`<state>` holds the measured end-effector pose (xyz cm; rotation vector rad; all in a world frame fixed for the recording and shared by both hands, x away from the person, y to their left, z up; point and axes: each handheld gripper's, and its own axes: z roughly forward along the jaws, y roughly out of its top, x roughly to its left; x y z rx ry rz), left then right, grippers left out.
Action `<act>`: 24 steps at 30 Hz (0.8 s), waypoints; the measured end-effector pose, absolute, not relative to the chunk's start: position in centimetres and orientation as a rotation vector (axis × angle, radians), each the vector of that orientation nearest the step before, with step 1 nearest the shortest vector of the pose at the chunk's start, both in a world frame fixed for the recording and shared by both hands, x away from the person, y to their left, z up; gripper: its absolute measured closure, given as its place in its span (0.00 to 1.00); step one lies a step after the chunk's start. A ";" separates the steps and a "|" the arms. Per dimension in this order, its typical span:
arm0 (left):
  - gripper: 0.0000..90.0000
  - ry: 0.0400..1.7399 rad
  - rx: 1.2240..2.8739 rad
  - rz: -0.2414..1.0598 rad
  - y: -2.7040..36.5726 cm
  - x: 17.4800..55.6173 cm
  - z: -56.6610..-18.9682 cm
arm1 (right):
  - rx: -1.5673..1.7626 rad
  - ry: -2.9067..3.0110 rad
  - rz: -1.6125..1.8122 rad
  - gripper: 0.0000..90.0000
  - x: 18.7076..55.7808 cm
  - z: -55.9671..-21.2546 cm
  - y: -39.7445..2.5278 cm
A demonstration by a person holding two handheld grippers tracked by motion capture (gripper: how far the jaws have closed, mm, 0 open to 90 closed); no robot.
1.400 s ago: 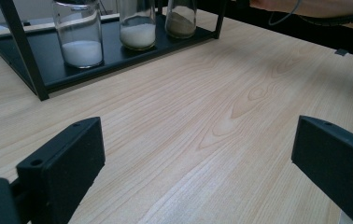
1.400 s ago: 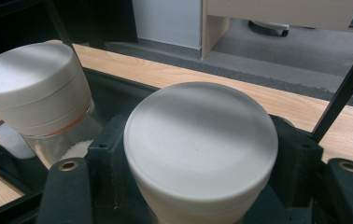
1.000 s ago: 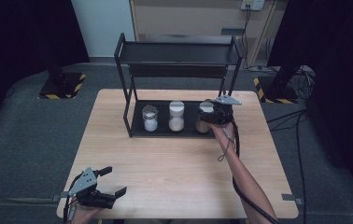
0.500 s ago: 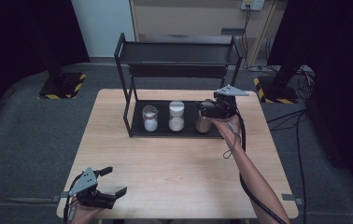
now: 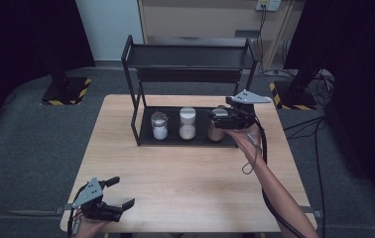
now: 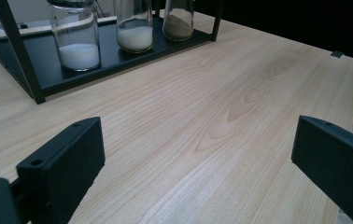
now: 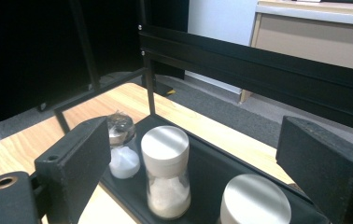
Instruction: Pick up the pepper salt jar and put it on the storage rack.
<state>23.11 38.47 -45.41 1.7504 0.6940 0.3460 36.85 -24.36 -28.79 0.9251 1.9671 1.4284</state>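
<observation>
Right gripper (image 5: 225,117) jaws wide apart, nothing between them, hovering at the rack's (image 5: 185,54) right end just above the brown-fill jar (image 5: 216,130). Left gripper (image 5: 113,194) also spread, empty, at the counter's (image 5: 185,173) near-left corner. Three jars upright on the rack's bottom tray, long axes vertical, in a row along the counter's far edge: clear-lid jar (image 7: 121,144), white-lid jar (image 7: 166,170), brown-fill jar. Wide bare counter in front of the rack.

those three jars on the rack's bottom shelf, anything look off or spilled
Only one oddity: the left glass jar with white powder has a crinkled clear top, while the middle jar and right jar wear flat white lids. All stand upright on the black metal rack; no spills visible.
</observation>
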 end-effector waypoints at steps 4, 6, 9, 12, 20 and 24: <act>0.02 0.692 1.752 0.343 38.4 23.2 -45.4 | 0.900 1.977 1.435 0.11 35.7 -28.8 -25.1; 0.02 0.690 1.743 0.342 38.5 23.2 -45.5 | 0.891 1.985 1.433 0.11 35.1 -28.6 -25.5; 0.02 0.695 1.735 0.340 38.6 23.2 -45.6 | 0.876 1.982 1.433 0.11 34.1 -28.6 -26.2; 0.02 0.695 1.734 0.340 38.6 23.2 -45.6 | 0.868 1.975 1.435 0.11 33.2 -28.6 -27.0; 0.02 0.694 1.733 0.339 38.7 23.2 -45.7 | 0.859 1.962 1.447 0.11 31.2 -29.2 -28.7; 0.02 0.690 1.732 0.339 38.8 23.1 -45.7 | 0.860 1.950 1.463 0.11 29.5 -30.0 -29.7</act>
